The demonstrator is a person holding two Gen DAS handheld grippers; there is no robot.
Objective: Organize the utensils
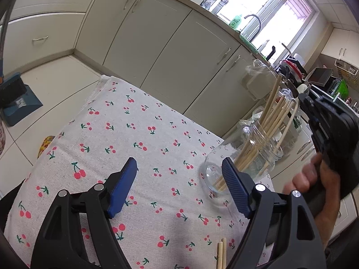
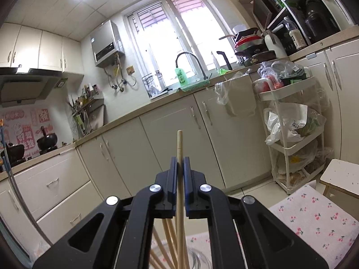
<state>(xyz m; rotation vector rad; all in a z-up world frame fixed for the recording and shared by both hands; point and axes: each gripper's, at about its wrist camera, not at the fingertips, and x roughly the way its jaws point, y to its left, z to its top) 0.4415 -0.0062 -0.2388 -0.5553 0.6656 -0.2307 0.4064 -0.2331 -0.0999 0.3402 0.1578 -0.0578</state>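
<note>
A single chopstick (image 2: 179, 148) is clamped upright between the pads of the right hand-held gripper (image 2: 179, 163), apparently above the glass jar (image 1: 246, 157) of chopsticks on the table (image 1: 145, 134). The left hand-held gripper (image 1: 179, 172) is held apart, empty, just left of the jar; two chopsticks (image 1: 221, 253) lie below it
</note>
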